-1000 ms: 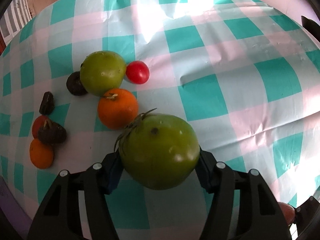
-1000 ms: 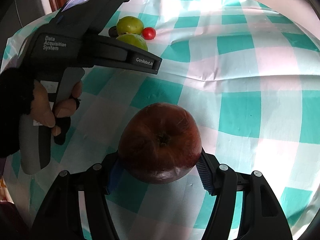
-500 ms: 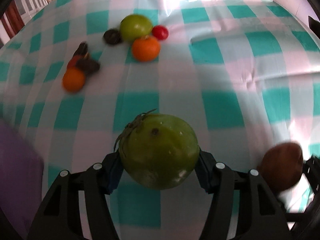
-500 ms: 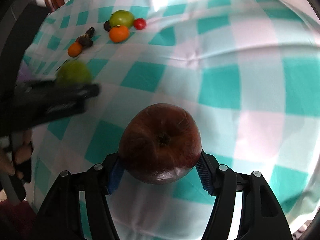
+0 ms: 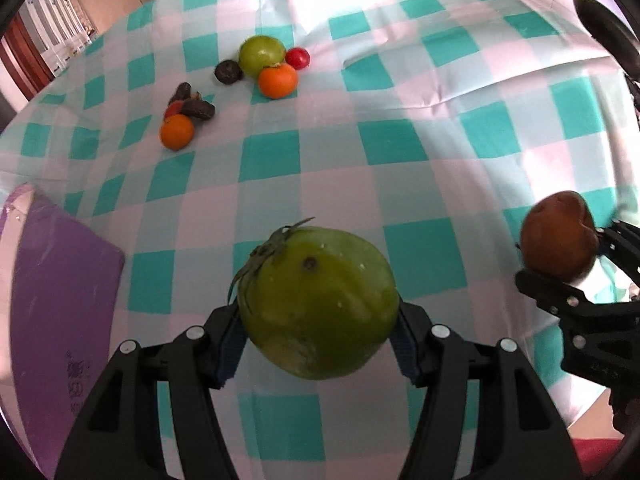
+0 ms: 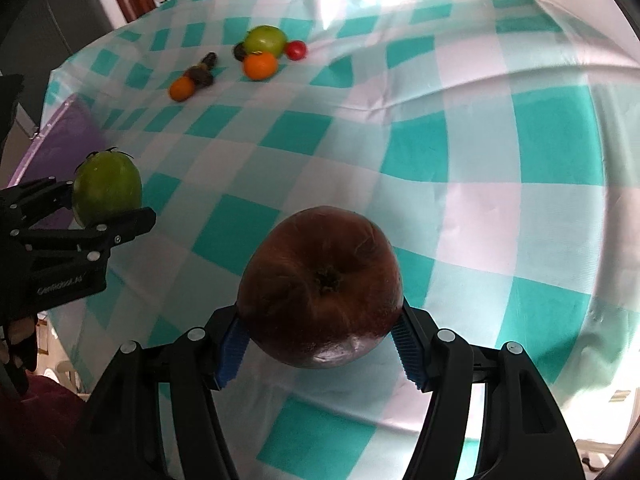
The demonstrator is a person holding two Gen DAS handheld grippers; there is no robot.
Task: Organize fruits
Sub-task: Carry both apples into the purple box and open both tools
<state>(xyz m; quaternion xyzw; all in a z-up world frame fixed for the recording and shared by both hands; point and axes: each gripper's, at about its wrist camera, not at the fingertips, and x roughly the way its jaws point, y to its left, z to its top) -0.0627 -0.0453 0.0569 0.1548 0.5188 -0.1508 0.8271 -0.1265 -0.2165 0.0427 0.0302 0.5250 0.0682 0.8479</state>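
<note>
My left gripper (image 5: 316, 344) is shut on a green tomato (image 5: 318, 304) and holds it above the near part of the checked tablecloth. My right gripper (image 6: 320, 344) is shut on a dark red-brown apple (image 6: 320, 292), also above the cloth. Each gripper shows in the other's view: the apple (image 5: 558, 234) at the right, the green tomato (image 6: 107, 188) at the left. Far on the cloth lies a group of fruit: a green tomato (image 5: 262, 55), an orange (image 5: 277, 80), a red cherry tomato (image 5: 298, 58), a dark fruit (image 5: 228, 72), a small orange (image 5: 177, 131) and dark pieces (image 5: 198, 109).
A purple board (image 5: 56, 292) lies at the near left edge of the table and also shows in the right wrist view (image 6: 60, 148). The teal, pink and white checked tablecloth (image 5: 400, 152) covers the table. Chairs and a wooden frame stand beyond the far left edge.
Both grippers have pulled back toward the near edge, each still holding its fruit. The fruit group now looks farther away, and the purple board has come into view.
</note>
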